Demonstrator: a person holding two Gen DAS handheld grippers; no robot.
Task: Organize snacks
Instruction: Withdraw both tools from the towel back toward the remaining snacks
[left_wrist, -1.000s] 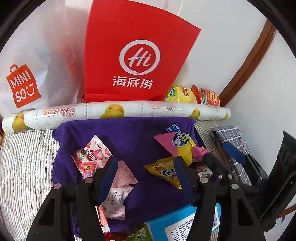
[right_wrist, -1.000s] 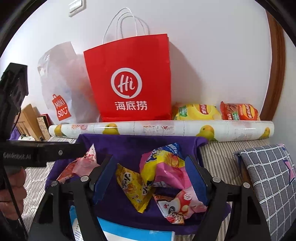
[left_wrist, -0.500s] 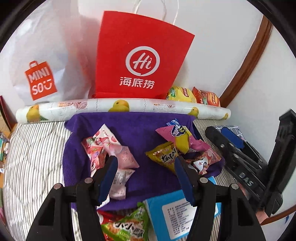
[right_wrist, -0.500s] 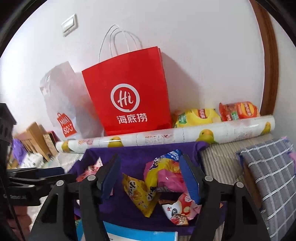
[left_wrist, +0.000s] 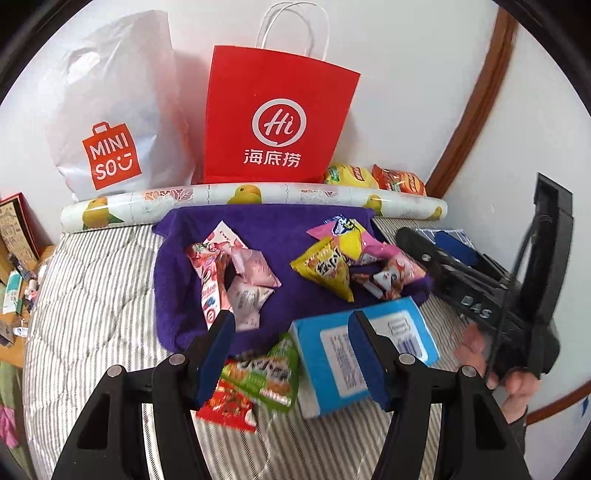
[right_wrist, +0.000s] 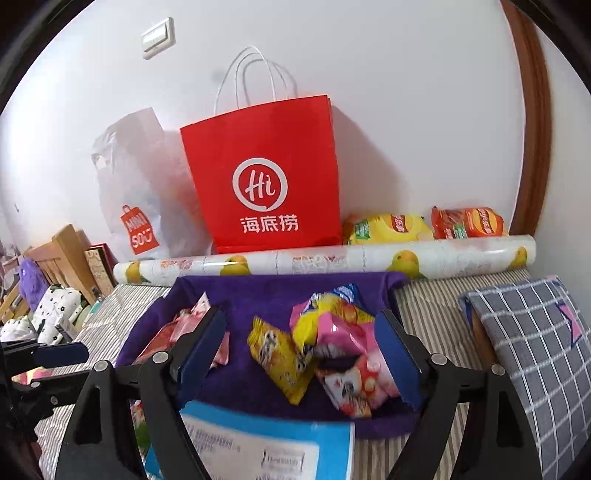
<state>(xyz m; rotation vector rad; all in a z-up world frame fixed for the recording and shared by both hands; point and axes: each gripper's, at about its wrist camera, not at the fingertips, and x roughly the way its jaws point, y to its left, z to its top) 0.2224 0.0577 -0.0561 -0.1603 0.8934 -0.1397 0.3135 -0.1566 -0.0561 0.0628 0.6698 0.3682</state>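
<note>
A purple cloth (left_wrist: 273, 229) (right_wrist: 277, 295) lies on a striped bed. On it lie pink snack packets (left_wrist: 236, 273) at the left and a yellow packet (left_wrist: 328, 271) (right_wrist: 280, 350) with pink-yellow bags (left_wrist: 354, 240) (right_wrist: 332, 317) at the right. A blue box (left_wrist: 362, 354) (right_wrist: 258, 443) and a green-red packet (left_wrist: 258, 380) lie at the cloth's near edge. My left gripper (left_wrist: 291, 354) is open and empty above the box and the green packet. My right gripper (right_wrist: 299, 354) is open and empty above the right-hand packets; it also shows in the left wrist view (left_wrist: 461, 273).
A red paper bag (left_wrist: 273, 118) (right_wrist: 266, 177) and a white Miniso bag (left_wrist: 110, 110) stand against the wall behind a patterned roll (left_wrist: 255, 201) (right_wrist: 332, 258). Yellow and orange chip bags (right_wrist: 424, 227) lie at the back right. A checked cushion (right_wrist: 528, 339) sits at the right.
Both grippers have pulled back and up from the cloth, so the blue box and the green-red packet come into view. Both stay open and empty.
</note>
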